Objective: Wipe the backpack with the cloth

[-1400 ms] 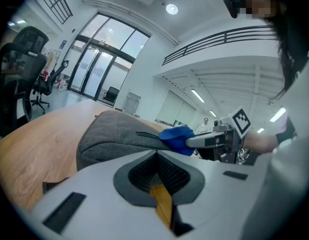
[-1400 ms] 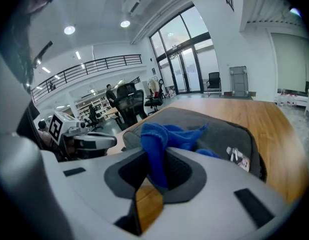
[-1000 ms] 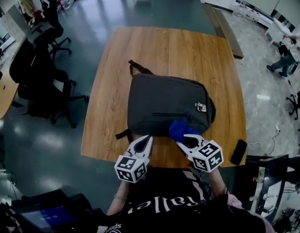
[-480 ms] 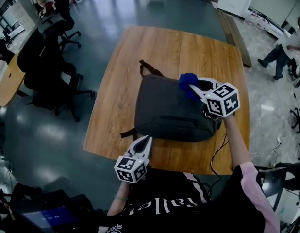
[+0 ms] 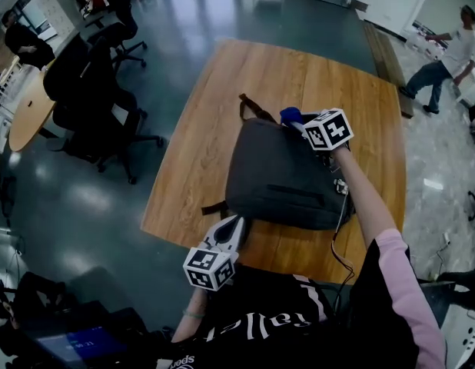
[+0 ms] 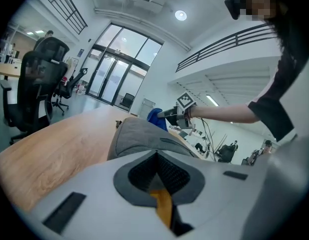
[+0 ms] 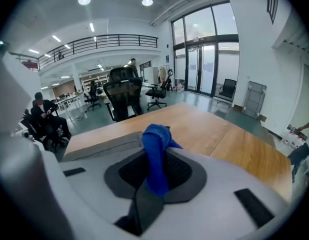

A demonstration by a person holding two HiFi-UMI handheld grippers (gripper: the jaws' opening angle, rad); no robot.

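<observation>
A dark grey backpack [image 5: 284, 175] lies flat on the wooden table [image 5: 222, 106], its carry handle pointing to the far side. My right gripper [image 5: 297, 123] reaches over the backpack's far top edge, shut on a blue cloth [image 5: 290, 115] that sticks out past the jaws [image 7: 155, 154]. My left gripper [image 5: 234, 225] stays at the table's near edge, just short of the backpack's near left corner; its jaws are shut with nothing between them. The left gripper view looks across the backpack [image 6: 139, 134] toward the blue cloth [image 6: 157, 119].
Black office chairs [image 5: 91, 91] stand left of the table beside another desk [image 5: 26, 114]. A person [image 5: 445, 56] walks at the far right. A cable [image 5: 341, 244] runs off the table's near right side. Bare table lies beyond the backpack.
My right gripper has carried the blue cloth from the backpack's near edge across its top to the far edge. The left gripper has stayed put.
</observation>
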